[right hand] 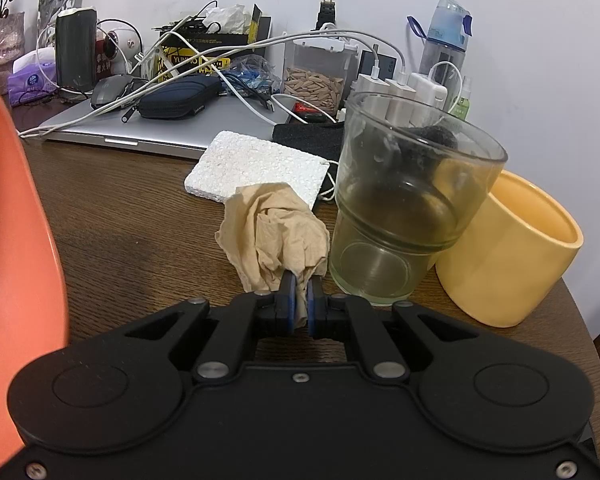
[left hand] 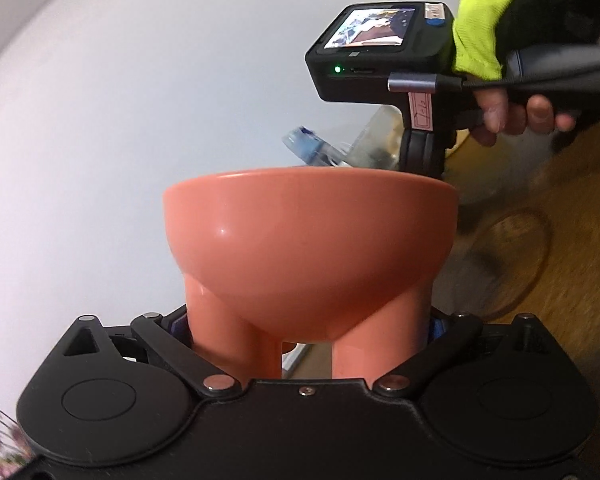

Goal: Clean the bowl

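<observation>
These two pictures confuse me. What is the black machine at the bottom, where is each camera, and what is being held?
A person holds a two-finger gripper in each hand, each with its own camera. The left gripper grips the orange bowl by its feet. Its camera also shows the gloved hand carrying the other gripper. The right gripper is shut on a crumpled tan cloth, above a wooden table. Nearby stand a glass, a yellow pot, a white foam block and a laptop.
</observation>
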A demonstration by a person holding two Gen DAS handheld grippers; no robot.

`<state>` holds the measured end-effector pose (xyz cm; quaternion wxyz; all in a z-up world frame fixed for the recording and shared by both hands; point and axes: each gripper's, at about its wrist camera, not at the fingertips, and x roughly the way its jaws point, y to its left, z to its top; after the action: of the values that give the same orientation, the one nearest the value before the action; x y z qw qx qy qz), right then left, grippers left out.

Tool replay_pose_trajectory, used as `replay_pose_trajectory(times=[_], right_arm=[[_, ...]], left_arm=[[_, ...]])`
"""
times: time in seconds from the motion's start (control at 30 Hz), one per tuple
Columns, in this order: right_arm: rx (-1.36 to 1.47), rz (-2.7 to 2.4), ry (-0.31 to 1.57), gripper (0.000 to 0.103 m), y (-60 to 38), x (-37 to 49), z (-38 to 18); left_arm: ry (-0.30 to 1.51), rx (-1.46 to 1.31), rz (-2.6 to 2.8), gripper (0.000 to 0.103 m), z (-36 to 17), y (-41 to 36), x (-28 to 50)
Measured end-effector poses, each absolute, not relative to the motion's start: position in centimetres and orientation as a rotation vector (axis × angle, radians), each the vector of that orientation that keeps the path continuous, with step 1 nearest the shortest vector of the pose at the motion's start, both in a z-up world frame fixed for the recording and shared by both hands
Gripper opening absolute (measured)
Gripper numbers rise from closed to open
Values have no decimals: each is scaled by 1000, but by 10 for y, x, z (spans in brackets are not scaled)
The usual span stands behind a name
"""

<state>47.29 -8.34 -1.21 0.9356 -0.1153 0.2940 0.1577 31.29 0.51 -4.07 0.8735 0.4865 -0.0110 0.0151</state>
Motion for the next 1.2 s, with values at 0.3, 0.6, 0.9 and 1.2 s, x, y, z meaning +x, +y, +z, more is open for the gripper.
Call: replay_pose_trajectory(times=[0.3, 0.6, 0.9, 1.2], right_arm=[[-233, 324, 601, 6, -85, 473, -11], [-241, 321, 598, 6, -80, 471, -12], [-220, 340, 598, 6, -88, 471, -10], [-280, 368, 558, 4, -114, 463, -10]], left_arm=[[-345, 1239, 111, 98, -76, 5, 309], [-447, 1297, 137, 98, -90, 3, 313], [-477, 1285, 99, 98, -87, 8, 312], [-492, 1279, 81, 98, -85, 10, 320]])
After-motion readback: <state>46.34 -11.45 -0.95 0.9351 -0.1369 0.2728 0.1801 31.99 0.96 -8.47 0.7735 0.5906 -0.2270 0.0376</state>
